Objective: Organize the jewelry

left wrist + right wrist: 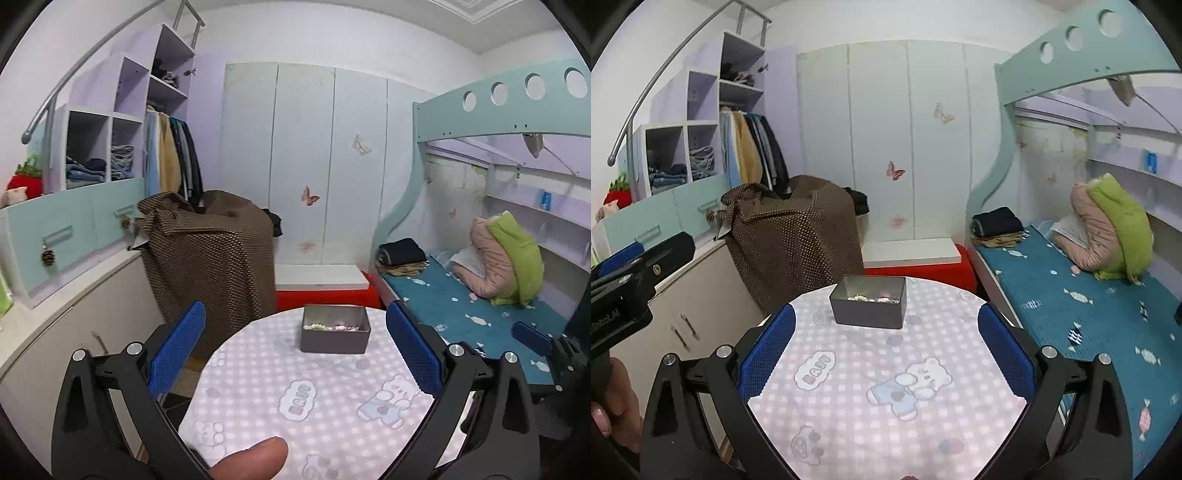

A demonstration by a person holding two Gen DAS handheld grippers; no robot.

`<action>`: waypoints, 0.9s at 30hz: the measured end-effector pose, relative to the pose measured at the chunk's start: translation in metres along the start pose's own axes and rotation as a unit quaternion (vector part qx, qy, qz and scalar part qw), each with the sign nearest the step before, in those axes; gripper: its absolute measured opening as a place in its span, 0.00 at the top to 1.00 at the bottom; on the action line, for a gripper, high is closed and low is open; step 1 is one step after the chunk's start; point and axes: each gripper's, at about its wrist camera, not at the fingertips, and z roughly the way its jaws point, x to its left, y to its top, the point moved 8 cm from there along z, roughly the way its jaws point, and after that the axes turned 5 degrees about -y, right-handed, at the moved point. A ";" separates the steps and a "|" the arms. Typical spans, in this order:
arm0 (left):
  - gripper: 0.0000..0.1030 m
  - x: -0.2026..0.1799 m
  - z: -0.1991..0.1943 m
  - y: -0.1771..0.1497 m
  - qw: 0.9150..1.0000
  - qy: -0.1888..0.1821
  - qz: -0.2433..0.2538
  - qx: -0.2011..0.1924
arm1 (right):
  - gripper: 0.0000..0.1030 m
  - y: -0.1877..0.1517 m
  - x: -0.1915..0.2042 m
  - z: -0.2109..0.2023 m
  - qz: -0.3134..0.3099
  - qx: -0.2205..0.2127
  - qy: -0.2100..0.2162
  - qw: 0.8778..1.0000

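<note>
Jewelry (pixel 334 327): small pale and pinkish pieces lying in a heap on the floor of the box; single items too small to tell apart.
Box (pixel 334 341): grey, rectangular, open at the top, standing near the far edge of the tabletop, ahead of both tongs and well apart from them.
Tabletop (pixel 332 424): round, covered with a pink-and-white checked cloth printed with bears; apart from the box it carries nothing that shows.
Left tongs (pixel 295 354): spread wide, blue pads far apart, nothing between them; held above the near part of the tabletop. A fingertip (pixel 251 459) shows at the bottom edge of the left wrist view.
Right tongs (pixel 886 354): also spread wide and holding nothing, above the near part of the tabletop, pointing toward the box (pixel 868 304).
Hand (pixel 617 402): at the left edge of the right wrist view, gripping the handle of the left tongs.
Bed (pixel 1089 306): to the right of the tabletop, blue sheet with a candy print, folded clothes and a green and pink bundle on it.
Wardrobe (pixel 314 158): pale doors with butterfly stickers, behind the tabletop.
</note>
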 end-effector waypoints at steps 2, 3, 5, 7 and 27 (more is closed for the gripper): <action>0.05 0.000 -0.006 -0.007 1.000 0.011 0.001 0.005 | 0.07 -0.005 -0.001 -0.003 0.004 0.001 -0.004 1.000; 0.05 0.000 -0.008 -0.011 1.000 0.016 0.004 0.007 | 0.07 -0.007 -0.002 -0.006 0.003 0.000 -0.005 1.000; 0.05 -0.001 -0.013 -0.018 1.000 0.020 0.014 0.009 | 0.07 -0.006 -0.002 -0.009 0.001 -0.004 -0.011 1.000; 0.05 -0.002 -0.015 -0.023 0.999 0.024 0.021 0.013 | 0.07 -0.005 -0.002 -0.011 0.003 -0.009 -0.016 1.000; 0.05 0.013 -0.021 -0.030 1.000 0.024 -0.002 0.013 | 0.07 -0.010 0.008 -0.018 -0.006 -0.016 -0.026 1.000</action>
